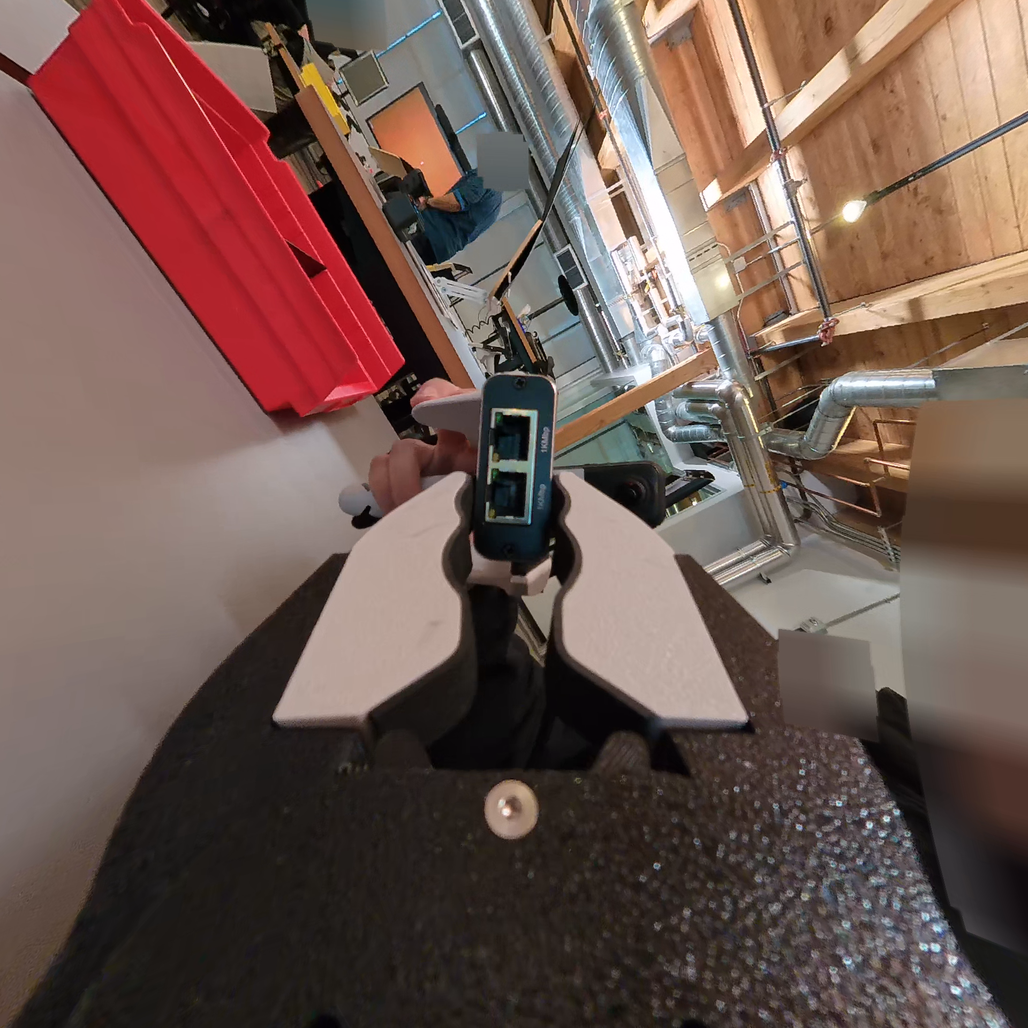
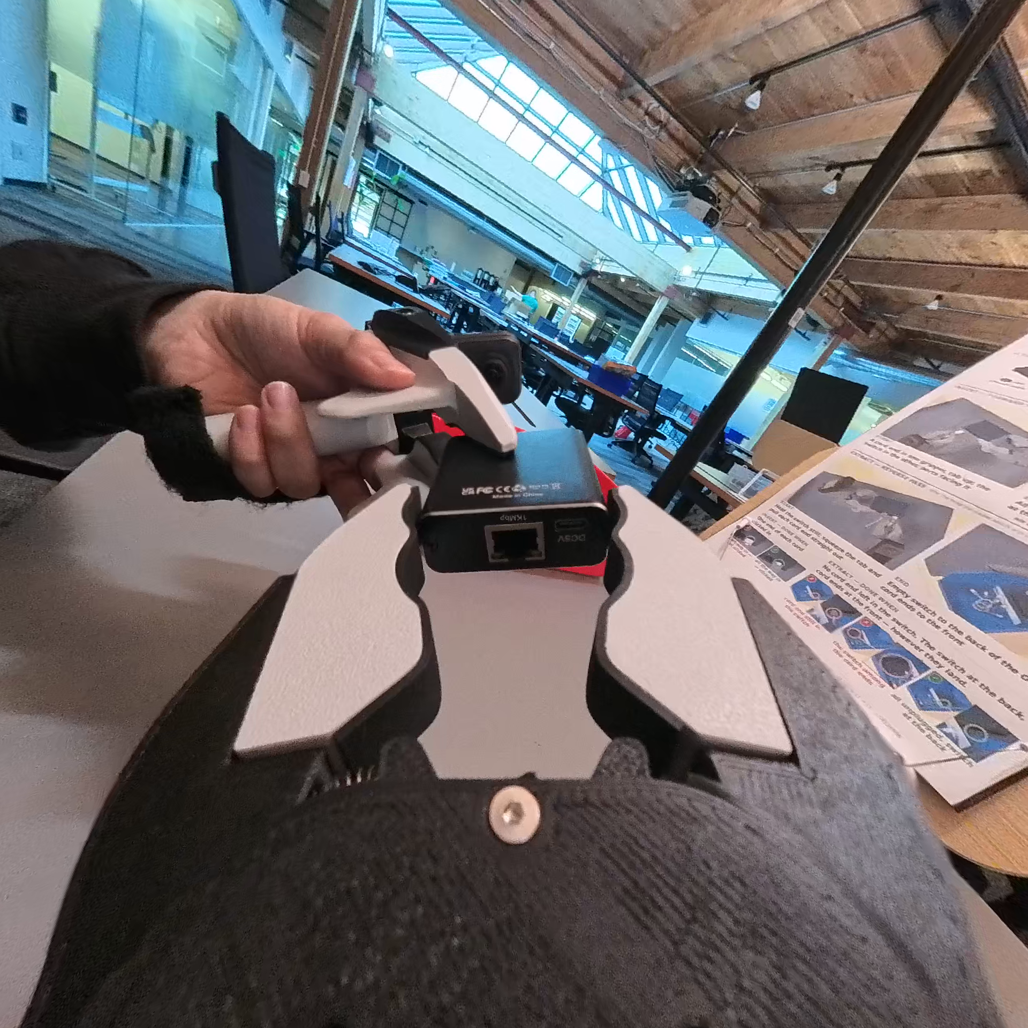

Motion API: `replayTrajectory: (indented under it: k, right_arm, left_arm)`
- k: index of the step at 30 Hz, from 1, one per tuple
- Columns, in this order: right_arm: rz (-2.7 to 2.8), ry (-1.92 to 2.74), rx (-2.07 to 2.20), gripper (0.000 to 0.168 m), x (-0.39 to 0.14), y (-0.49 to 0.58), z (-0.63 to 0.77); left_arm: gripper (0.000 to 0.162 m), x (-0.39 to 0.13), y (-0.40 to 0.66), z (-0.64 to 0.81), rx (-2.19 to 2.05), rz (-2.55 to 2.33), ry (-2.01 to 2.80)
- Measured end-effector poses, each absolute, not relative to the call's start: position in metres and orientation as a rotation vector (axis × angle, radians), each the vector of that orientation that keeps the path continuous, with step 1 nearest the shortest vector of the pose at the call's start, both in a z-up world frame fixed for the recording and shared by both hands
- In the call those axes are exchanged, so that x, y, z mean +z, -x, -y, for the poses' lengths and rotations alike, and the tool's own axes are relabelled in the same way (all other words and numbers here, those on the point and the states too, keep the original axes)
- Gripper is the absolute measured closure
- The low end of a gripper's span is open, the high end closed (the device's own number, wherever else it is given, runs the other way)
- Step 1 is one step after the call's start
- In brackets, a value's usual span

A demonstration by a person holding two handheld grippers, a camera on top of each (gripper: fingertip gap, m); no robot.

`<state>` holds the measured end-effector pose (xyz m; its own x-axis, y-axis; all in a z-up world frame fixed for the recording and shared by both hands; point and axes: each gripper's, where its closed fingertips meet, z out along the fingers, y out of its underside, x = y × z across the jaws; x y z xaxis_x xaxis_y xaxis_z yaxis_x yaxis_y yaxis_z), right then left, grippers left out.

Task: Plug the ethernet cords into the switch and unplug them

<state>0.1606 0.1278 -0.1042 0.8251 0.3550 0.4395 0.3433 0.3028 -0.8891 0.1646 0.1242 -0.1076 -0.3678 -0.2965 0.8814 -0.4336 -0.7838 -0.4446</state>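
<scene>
The switch (image 1: 514, 400) is a small dark box held up in the air between both grippers. In the left wrist view its two-port face points at the camera, and my left gripper (image 1: 514, 500) is shut on its narrow sides. In the right wrist view the switch (image 2: 512, 478) shows its one-port face. My right gripper (image 2: 514, 523) has its jaws against both ends of that face. The left gripper's white finger (image 2: 478, 400) presses on the switch's top, held by a hand (image 2: 267, 356). The right gripper's finger (image 1: 445, 414) shows behind the switch. All ports are empty. No ethernet cord is in view.
A red bin (image 1: 194, 194) stands on the white table (image 1: 111, 500) to the left. A printed instruction sheet (image 2: 890, 584) lies on a wooden board at the right. A black pole (image 2: 806, 278) rises behind it. A person sits far back (image 1: 461, 211). Both grippers' tips are close together, under 4 cm apart.
</scene>
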Motion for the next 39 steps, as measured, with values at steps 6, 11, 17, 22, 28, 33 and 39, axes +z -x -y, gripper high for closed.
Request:
replayTrajectory:
  k: [6,11,17,22,28,33,39]
  right_arm:
    - [0.636,1.357,0.073,0.104,-0.109,-0.159,-0.129]
    - [0.637,1.342,0.171,0.105,-0.104,-0.154,-0.124]
    - [0.670,1.362,0.199,0.105,-0.109,-0.148,-0.125]
    - [0.680,1.396,0.188,0.104,-0.111,-0.145,-0.127]
    - [0.681,1.469,0.392,0.113,-0.118,-0.138,-0.120]
    - [0.717,1.472,0.507,0.124,-0.123,-0.126,-0.116]
    - [0.743,1.476,0.405,0.128,-0.121,-0.132,-0.117]
  left_arm:
    - [0.138,-0.111,-0.163,-0.125,2.332,0.964,-1.680]
    - [0.124,-0.110,-0.159,-0.119,2.318,1.108,-1.650]
    - [0.124,-0.116,-0.159,-0.116,2.269,1.138,-1.663]
    - [0.135,-0.116,-0.156,-0.113,2.322,1.201,-1.574]
    - [0.137,-0.121,-0.149,-0.110,2.215,1.852,-1.595]
    - [0.137,-0.128,-0.142,-0.102,1.867,2.461,-1.548]
    - [0.138,-0.123,-0.146,-0.104,1.805,2.703,-1.522]
